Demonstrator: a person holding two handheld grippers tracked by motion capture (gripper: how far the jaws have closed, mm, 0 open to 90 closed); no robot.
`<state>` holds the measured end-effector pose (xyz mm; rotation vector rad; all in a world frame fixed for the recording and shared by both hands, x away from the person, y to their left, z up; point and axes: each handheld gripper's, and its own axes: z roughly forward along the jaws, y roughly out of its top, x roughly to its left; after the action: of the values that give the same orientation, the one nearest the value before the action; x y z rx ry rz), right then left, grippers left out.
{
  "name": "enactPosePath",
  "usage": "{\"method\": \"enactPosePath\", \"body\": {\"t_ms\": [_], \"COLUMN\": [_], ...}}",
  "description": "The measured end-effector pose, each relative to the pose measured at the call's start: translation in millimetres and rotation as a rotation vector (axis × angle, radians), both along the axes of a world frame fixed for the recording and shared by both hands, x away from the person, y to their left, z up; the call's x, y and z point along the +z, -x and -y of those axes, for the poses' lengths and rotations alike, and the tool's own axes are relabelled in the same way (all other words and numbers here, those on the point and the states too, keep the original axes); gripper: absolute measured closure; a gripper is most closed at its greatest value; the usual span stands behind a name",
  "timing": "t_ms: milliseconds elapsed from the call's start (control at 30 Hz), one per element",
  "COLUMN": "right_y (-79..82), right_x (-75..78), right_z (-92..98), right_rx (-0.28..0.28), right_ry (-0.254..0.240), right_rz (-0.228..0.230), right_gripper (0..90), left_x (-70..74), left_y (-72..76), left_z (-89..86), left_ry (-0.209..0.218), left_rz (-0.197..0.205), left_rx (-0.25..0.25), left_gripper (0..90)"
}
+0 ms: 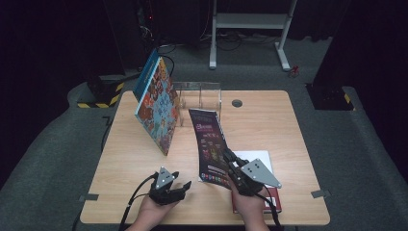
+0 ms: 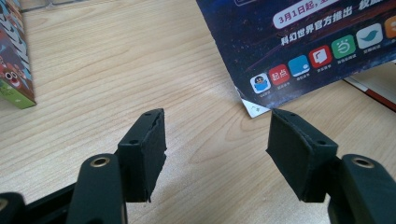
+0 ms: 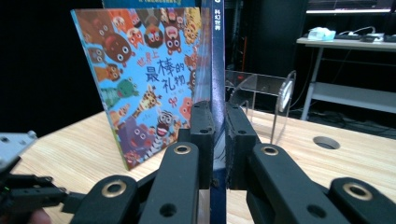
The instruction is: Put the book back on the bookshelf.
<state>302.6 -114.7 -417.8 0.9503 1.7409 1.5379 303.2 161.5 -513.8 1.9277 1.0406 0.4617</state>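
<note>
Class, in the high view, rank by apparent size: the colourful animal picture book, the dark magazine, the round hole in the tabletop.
1. Colourful animal picture book, though nearer the camera's far side.
2. Dark magazine, slightly smaller.
3. Round hole, clearly smallest.

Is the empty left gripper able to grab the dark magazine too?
Probably yes. The left gripper is open, and the dark magazine hangs close beside it over bare table, with nothing between them.

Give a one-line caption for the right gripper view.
Right gripper fingers clamp a dark magazine edge-on, colourful picture book standing behind.
</note>
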Motion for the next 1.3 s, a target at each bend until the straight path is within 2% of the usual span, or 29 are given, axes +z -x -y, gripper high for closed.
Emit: {"method": "enactPosePath", "body": {"t_ms": [267,500,600,767,900,967,1067,1133,1233,1300], "right_y": [8.4,18.0,21.4,20.6,14.3,10.0,6.0,9.2,15.3,19.9], "right_x": [-19.3,-26.5,-25.7,-15.8,-4.0,-2.9,-12.3,-16.4,-19.6,-22.0], "right_z": [21.8,36.2,35.2,24.6,14.3,9.4,4.6,4.2,9.1,13.4], "right_rx": [-0.005,-0.018,-0.022,-0.012,-0.014,-0.015,-0.002,-0.009,-0.001,0.002], "right_ry": [0.016,0.015,0.001,-0.011,-0.055,-0.068,-0.078,-0.061,-0.06,-0.044], "right_rz": [-0.034,-0.042,-0.016,0.056,0.115,0.145,0.157,0.17,0.158,0.144], "right_gripper": [84.6,84.5,84.6,84.6,84.6,84.5,84.6,84.5,84.4,84.3], "left_x": [-0.9,-2.7,-4.0,-3.6,-2.6,-0.5,6.7,13.1,20.6,24.2], "left_y": [0.9,1.7,2.3,2.2,2.0,2.4,5.4,7.8,10.9,12.8], "left_z": [1.9,5.1,7.1,7.1,4.7,2.0,-4.1,-7.8,-10.0,-9.8], "left_ry": [-0.012,-0.022,-0.02,-0.026,-0.015,-0.007,0.042,0.076,0.107,0.124], "left_rz": [-0.001,0.008,0.004,0.016,0.018,0.037,0.092,0.127,0.172,0.181], "left_rx": [-0.012,-0.024,-0.025,-0.025,-0.015,-0.006,0.004,0.004,0.0,-0.006], "left_gripper": [37.0,40.0,40.1,40.1,40.0,40.0,39.7,39.4,38.8,38.2]}}
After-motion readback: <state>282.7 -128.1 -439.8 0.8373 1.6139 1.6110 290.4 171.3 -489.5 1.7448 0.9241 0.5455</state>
